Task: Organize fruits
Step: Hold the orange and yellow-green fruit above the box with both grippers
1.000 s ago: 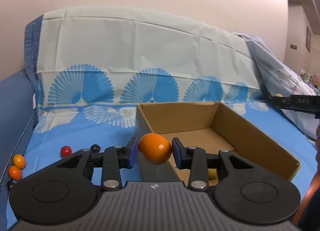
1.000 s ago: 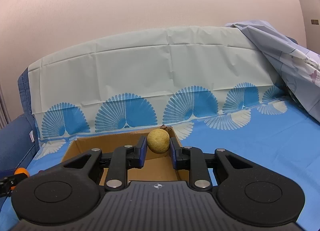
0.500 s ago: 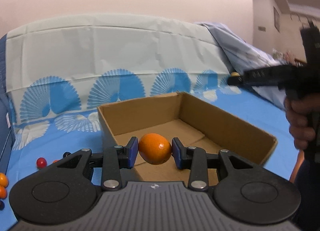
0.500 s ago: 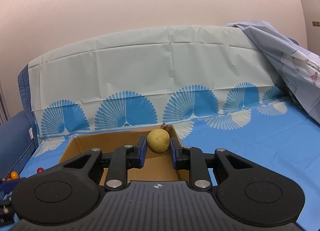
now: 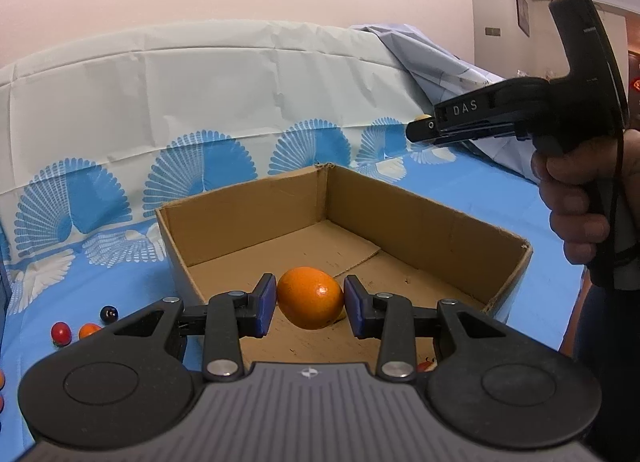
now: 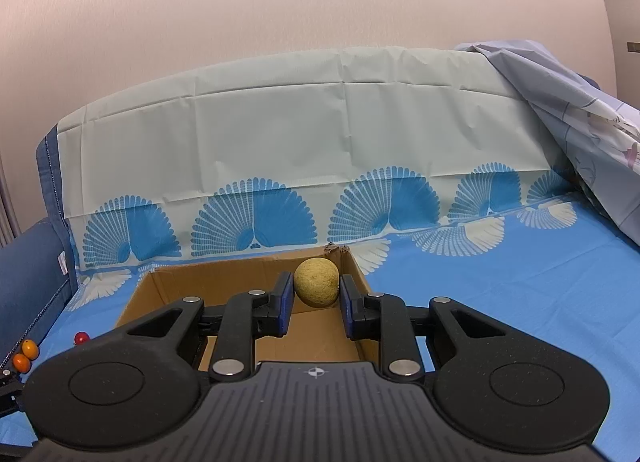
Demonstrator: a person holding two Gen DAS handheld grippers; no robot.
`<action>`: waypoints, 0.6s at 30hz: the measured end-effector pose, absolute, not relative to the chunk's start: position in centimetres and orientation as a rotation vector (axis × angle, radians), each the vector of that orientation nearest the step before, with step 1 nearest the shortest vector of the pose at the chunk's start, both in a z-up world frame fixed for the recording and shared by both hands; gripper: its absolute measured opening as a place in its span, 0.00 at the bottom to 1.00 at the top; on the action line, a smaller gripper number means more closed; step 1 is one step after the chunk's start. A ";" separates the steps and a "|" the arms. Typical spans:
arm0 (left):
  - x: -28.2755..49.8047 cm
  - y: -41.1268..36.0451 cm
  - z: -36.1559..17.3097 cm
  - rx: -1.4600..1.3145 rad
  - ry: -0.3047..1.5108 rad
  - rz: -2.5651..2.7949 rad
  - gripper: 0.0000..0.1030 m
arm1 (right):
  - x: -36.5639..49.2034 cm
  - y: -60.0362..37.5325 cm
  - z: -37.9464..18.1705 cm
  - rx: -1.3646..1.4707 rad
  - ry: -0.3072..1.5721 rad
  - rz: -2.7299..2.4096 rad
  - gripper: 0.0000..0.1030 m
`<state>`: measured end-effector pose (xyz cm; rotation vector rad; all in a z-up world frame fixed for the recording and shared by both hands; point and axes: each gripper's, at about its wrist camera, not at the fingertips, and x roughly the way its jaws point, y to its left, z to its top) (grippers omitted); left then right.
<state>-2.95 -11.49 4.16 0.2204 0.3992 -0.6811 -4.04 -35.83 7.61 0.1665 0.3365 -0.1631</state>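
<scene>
My left gripper [image 5: 310, 304] is shut on an orange [image 5: 310, 297] and holds it over the near part of an open cardboard box [image 5: 420, 214]. In the right wrist view my right gripper [image 6: 316, 294] is shut on a rough yellow-brown round fruit [image 6: 316, 282], held above the same box [image 6: 152, 290] near its far right corner. From the left wrist view the right gripper [image 5: 424, 129] appears side-on at the upper right, held by a hand [image 5: 576, 198].
Small loose fruits lie on the blue patterned cloth left of the box: a red one [image 5: 60, 332], an orange one [image 5: 89, 329] and a dark one [image 5: 109, 314]. A draped backrest [image 6: 320, 134] rises behind the box. Crumpled pale fabric [image 6: 580, 118] lies at right.
My left gripper has swung right and sunk with the orange, from the box's near left corner to over its inside. The right gripper has stayed put with its fruit.
</scene>
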 end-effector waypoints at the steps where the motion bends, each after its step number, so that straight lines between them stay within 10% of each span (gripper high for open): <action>1: -3.0 -11.5 4.1 0.223 0.400 -0.682 0.40 | -4.0 -35.8 7.6 0.167 0.338 -0.163 0.25; 18: -2.9 -11.5 4.2 0.221 0.397 -0.687 0.40 | -3.7 -35.5 7.3 0.159 0.341 -0.163 0.25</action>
